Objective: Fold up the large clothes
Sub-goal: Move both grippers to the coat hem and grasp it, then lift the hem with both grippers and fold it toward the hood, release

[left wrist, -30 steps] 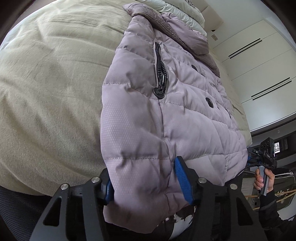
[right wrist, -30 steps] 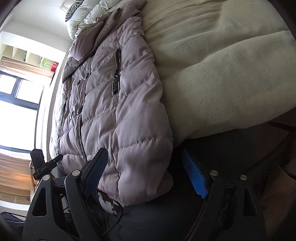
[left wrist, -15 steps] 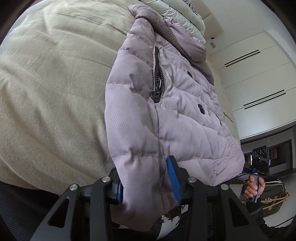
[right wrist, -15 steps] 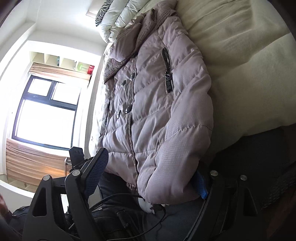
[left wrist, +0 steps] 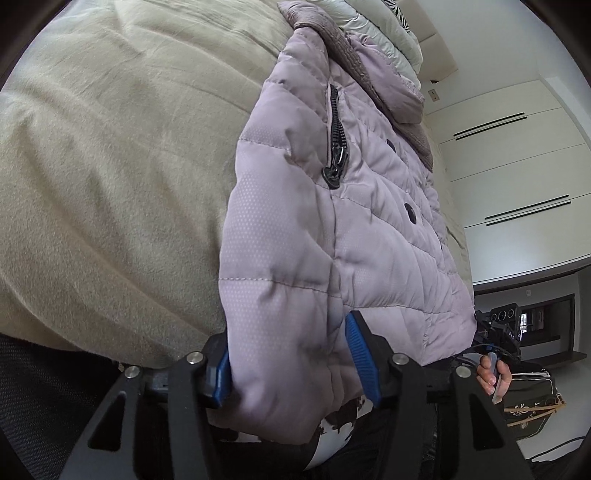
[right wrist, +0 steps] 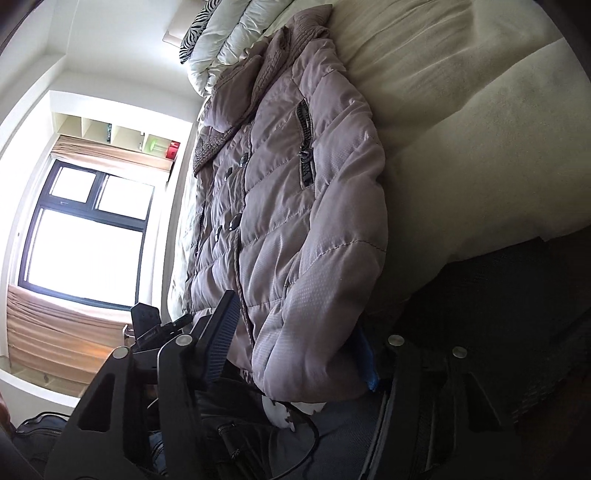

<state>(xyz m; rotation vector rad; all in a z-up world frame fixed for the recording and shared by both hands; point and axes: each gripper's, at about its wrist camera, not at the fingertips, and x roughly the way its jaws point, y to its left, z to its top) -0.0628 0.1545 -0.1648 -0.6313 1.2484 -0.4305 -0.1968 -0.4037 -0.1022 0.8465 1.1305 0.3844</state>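
Fold barely begun: puffer jacket point(left wrist: 332, 236) flat on bed point(left wrist: 110, 177) ahead, hem corners between both jaws, left gripper point(left wrist: 291, 363) opening, right gripper point(right wrist: 295, 343) closing; halving and sleeves left.

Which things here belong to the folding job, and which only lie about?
For the job: the padded jacket; the left tool, opening around its hem; the right tool, closing around its hem.

Lying about: beige blanket; white duvet; zebra-print cushion.
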